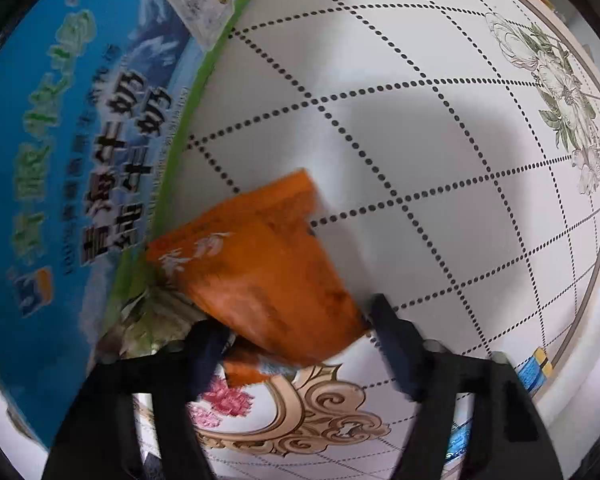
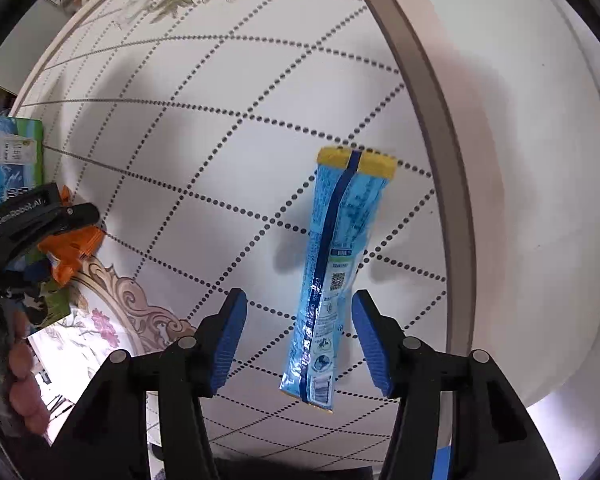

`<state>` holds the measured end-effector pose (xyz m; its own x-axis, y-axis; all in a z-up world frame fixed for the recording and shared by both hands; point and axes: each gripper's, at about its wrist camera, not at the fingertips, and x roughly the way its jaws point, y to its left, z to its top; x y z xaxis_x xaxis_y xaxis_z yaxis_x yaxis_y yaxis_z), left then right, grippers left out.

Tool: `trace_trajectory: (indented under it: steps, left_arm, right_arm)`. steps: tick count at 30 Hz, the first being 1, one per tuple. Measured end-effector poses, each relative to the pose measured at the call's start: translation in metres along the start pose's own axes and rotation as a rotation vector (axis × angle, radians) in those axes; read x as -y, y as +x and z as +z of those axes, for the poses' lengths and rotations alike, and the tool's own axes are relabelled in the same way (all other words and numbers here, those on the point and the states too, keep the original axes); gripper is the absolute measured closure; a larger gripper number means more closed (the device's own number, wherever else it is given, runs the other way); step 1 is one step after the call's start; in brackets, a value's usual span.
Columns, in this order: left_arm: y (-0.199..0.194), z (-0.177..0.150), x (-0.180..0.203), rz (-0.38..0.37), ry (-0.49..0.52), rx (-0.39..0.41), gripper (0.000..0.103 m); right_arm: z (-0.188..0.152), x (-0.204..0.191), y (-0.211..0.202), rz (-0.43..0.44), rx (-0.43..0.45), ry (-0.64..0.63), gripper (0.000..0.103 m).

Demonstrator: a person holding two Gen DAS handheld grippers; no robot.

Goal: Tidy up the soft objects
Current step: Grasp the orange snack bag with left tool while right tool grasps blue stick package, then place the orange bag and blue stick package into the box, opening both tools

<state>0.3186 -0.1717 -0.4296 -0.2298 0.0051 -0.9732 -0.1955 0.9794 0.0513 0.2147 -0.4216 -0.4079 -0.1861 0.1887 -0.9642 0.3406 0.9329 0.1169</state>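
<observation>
An orange snack packet (image 1: pixel 268 268) lies between my left gripper's (image 1: pixel 296 328) open fingers, beside a blue milk carton box (image 1: pixel 60 140); whether the fingers touch it is unclear. The same packet (image 2: pixel 70 250) and the left gripper (image 2: pixel 40 216) show at the left edge of the right wrist view. A long blue packet with a yellow end (image 2: pixel 332 264) lies on the table between my right gripper's (image 2: pixel 298 312) open blue fingers, nearer the right finger, untouched.
The white table (image 2: pixel 220 120) has dotted diamond lines, floral prints and a grey rim (image 2: pixel 432 100). The blue box (image 2: pixel 10 156) stands at the left. A green-patterned packet (image 1: pixel 156 316) lies under the orange one by the box.
</observation>
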Motion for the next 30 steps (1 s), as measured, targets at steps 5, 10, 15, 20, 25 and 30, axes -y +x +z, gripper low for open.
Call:
trace_trajectory:
  steps: [5, 10, 15, 20, 25, 30]
  left_arm:
    - [-0.004, -0.005, 0.005, -0.047, 0.051, 0.028, 0.052]
    - [-0.011, -0.023, 0.022, -0.053, 0.157, 0.074, 0.054]
    - [-0.030, -0.059, 0.029, -0.102, 0.229, 0.127, 0.055]
    - [-0.075, -0.079, 0.024, -0.182, 0.292, 0.203, 0.055]
    - [-0.141, -0.081, -0.010, -0.251, 0.317, 0.318, 0.055]
    - [-0.210, -0.063, -0.073, -0.282, 0.320, 0.420, 0.055]
  right_arm:
    - [-0.002, -0.003, 0.028, -0.064, -0.062, 0.004, 0.048]
    - [-0.005, -0.011, 0.021, -0.131, 0.010, -0.030, 0.083]
    - [-0.018, -0.012, 0.003, -0.101, 0.049, -0.037, 0.089]
    - [-0.019, -0.010, -0.043, -0.032, 0.103, -0.055, 0.089]
    - [-0.029, -0.033, -0.095, 0.031, 0.179, -0.118, 0.089]
    - [-0.046, -0.108, -0.149, 0.107, 0.273, -0.217, 0.089]
